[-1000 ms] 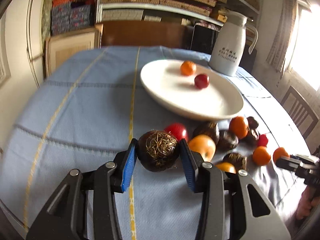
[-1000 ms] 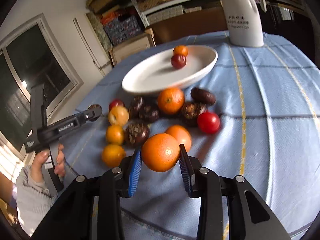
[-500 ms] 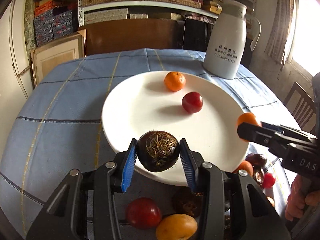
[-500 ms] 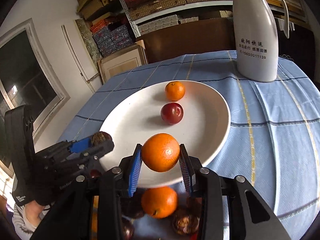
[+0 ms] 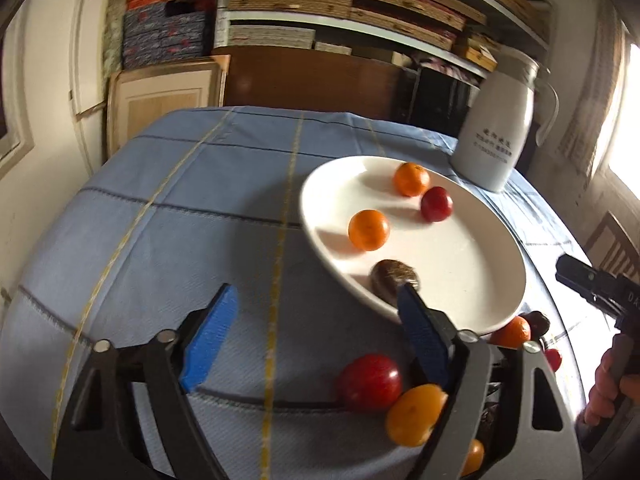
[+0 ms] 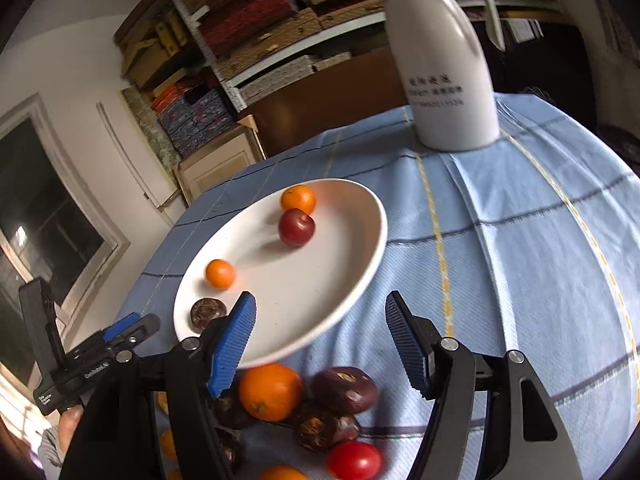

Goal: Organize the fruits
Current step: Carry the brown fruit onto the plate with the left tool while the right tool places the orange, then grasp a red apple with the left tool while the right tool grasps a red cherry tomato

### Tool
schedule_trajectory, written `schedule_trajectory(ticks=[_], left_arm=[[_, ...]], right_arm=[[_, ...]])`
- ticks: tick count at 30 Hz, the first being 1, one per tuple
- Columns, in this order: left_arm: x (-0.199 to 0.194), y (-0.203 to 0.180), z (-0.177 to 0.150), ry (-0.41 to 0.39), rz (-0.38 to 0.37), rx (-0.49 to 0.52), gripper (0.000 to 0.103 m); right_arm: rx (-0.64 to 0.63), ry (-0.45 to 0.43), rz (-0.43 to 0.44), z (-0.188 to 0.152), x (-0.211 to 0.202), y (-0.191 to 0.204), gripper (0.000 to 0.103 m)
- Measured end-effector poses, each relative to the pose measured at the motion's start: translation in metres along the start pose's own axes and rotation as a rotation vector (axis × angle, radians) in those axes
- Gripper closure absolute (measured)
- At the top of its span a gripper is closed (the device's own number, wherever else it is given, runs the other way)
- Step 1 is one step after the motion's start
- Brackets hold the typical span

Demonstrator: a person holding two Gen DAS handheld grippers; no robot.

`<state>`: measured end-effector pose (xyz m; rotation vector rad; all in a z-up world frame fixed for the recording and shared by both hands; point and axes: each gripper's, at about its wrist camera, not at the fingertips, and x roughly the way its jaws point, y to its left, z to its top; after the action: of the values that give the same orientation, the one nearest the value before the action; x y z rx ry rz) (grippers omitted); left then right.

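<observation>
Through my left wrist view, my left gripper (image 5: 316, 332) has nothing between its blue pads; the jaws stand wide and are opening further over bare blue tablecloth (image 5: 180, 240). The white plate (image 5: 496, 300) lies to the right, carrying a far orange (image 5: 411, 179), a red plum (image 5: 437, 203), a nearer orange (image 5: 369, 229) and a dark hairy fruit (image 5: 394, 283) that sits close to the near rim, partly hidden behind my right-hand pad. That fruit worries me: round, low on the sloping wall, it could roll if my finger clips the plate's edge. More loose fruit (image 5: 370, 382) lies near me, under the gripper frame. Through my right wrist view, my right gripper (image 6: 320, 340) is likewise empty and opening, poised above the plate's near rim, with the small orange (image 6: 220, 273) and dark fruit (image 6: 207, 313) at the plate's left side. The orange looks blurred, perhaps rolling, though I cannot be sure. Below my fingers the unsorted pile (image 6: 304, 404) crowds together; reaching in could knock neighbours off toward the table edge. The white jug (image 6: 444, 68) stands far off.
</observation>
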<state>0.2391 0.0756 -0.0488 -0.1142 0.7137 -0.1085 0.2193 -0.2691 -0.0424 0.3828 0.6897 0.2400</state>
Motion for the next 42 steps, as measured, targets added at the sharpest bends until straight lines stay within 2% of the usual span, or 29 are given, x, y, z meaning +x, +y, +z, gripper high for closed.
schedule_trajectory(ticks=[6,11,16,23,25,27,30,31,34,36,37,39,42], left_arm=[[-0.015,0.024,-0.026,0.018,0.014,-0.073,0.014],[-0.02,0.015,-0.038,0.035,0.016,-0.023,0.013],[-0.018,0.008,-0.037,0.028,-0.011,-0.009,0.01],[0.0,-0.002,-0.034,0.083,-0.028,0.017,0.01],[0.006,0.004,-0.033,0.112,-0.018,0.0,0.005],[0.004,0.017,-0.033,0.109,0.001,-0.039,0.004],[-0.007,0.04,-0.034,0.081,0.11,-0.094,0.005],[-0.009,0.044,-0.035,0.081,0.12,-0.107,0.005],[-0.014,0.048,-0.036,0.067,0.065,-0.13,0.005],[-0.013,0.035,-0.036,0.065,0.077,-0.065,0.006],[-0.011,0.027,-0.036,0.068,0.078,-0.027,0.008],[-0.007,0.016,-0.037,0.085,0.068,0.036,0.035],[0.003,0.021,-0.038,0.137,0.038,0.012,0.039]], right_arm=[[0.015,-0.011,-0.036,-0.026,-0.023,-0.012,0.028],[0.032,-0.013,-0.034,-0.044,-0.039,-0.018,0.022],[0.051,-0.003,-0.04,-0.044,-0.037,-0.025,0.021],[0.036,0.015,-0.043,-0.047,-0.034,-0.021,0.02],[0.038,0.015,-0.044,-0.047,-0.035,-0.022,0.02],[0.042,0.012,-0.044,-0.047,-0.035,-0.022,0.02],[0.053,0.009,-0.044,-0.047,-0.036,-0.023,0.02],[0.055,0.009,-0.042,-0.048,-0.035,-0.023,0.02],[0.05,0.007,-0.039,-0.046,-0.035,-0.025,0.02],[0.047,0.006,-0.039,-0.046,-0.035,-0.025,0.02],[0.049,0.006,-0.039,-0.046,-0.035,-0.025,0.02],[0.049,0.005,-0.038,-0.046,-0.035,-0.024,0.02],[0.045,0.008,-0.038,-0.047,-0.035,-0.023,0.02]])
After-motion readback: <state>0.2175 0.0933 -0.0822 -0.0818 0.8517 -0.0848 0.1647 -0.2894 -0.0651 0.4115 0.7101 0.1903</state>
